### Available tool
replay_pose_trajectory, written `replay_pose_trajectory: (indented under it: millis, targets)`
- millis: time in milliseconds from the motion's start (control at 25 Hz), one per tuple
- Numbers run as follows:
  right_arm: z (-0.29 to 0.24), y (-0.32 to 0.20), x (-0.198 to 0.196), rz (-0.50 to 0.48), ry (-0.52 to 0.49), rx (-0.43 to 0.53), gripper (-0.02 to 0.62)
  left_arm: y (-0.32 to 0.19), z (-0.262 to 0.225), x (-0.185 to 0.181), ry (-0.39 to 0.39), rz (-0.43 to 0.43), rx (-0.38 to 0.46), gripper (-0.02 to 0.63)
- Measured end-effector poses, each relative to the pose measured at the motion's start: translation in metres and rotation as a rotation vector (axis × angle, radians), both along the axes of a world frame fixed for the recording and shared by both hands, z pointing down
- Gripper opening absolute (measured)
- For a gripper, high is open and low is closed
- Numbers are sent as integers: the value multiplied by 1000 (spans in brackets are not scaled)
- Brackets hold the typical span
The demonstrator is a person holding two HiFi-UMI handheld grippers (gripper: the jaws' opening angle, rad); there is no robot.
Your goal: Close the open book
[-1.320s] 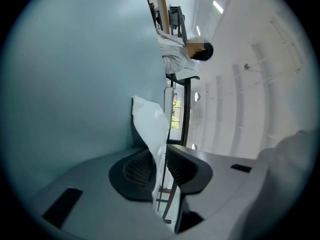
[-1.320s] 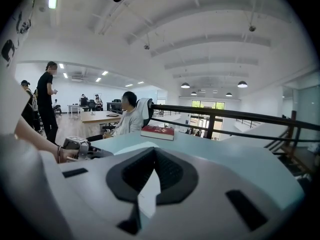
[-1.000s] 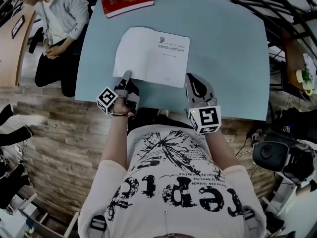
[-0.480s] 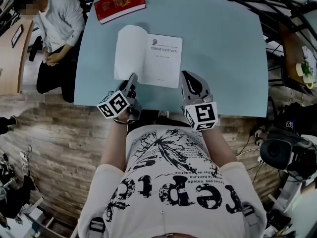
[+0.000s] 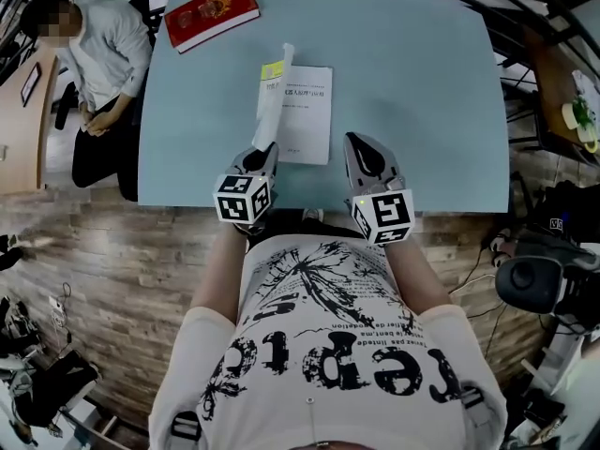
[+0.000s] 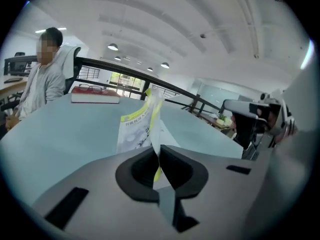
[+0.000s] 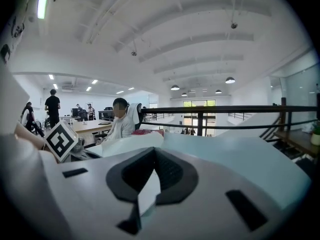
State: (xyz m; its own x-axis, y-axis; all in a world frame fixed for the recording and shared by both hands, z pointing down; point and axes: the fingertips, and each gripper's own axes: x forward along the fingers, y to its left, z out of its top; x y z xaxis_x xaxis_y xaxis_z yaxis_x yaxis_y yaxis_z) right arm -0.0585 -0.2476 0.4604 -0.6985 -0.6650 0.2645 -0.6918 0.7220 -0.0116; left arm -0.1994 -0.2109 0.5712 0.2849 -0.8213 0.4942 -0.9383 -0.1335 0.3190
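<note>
The white book (image 5: 307, 111) lies near the front edge of the pale blue table (image 5: 422, 82). Its left half, a cover with a yellow-green band (image 5: 273, 101), stands nearly upright over the spine. My left gripper (image 5: 265, 151) is shut on the lower edge of that raised cover; the left gripper view shows the cover (image 6: 136, 130) rising out of the closed jaws of the left gripper (image 6: 159, 160). My right gripper (image 5: 362, 150) rests just right of the book's near corner, apart from it. In the right gripper view, the right gripper's (image 7: 154, 170) jaws meet with nothing between them.
A red hardback (image 5: 212, 12) lies at the table's far left corner, also seen as the red book (image 6: 95, 95). A person in a grey top (image 5: 103, 50) sits beside the table's left edge. A railing runs behind the far side.
My left gripper has rolled and swung rightward, lifting the book's left half from flat to nearly upright. The right gripper has shifted only slightly.
</note>
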Motion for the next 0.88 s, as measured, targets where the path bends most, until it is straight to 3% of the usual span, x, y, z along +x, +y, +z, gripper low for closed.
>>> replay_pose_trajectory:
  millis: [200, 440, 600, 720, 880]
  targets:
    - [9, -2, 17, 24, 10, -26, 12, -6, 26, 31, -173, 143, -64, 25]
    - [18, -9, 31, 47, 23, -50, 12, -11, 59, 51, -305, 256, -126, 54]
    - [20, -11, 34, 52, 31, -57, 12, -7, 69, 58, -290, 293, -176, 106]
    - [22, -13, 35, 55, 35, -60, 12, -4, 66, 68, -251, 337, -181, 180]
    - [24, -13, 32, 55, 35, -70, 12, -1, 64, 72, -213, 367, -177, 209]
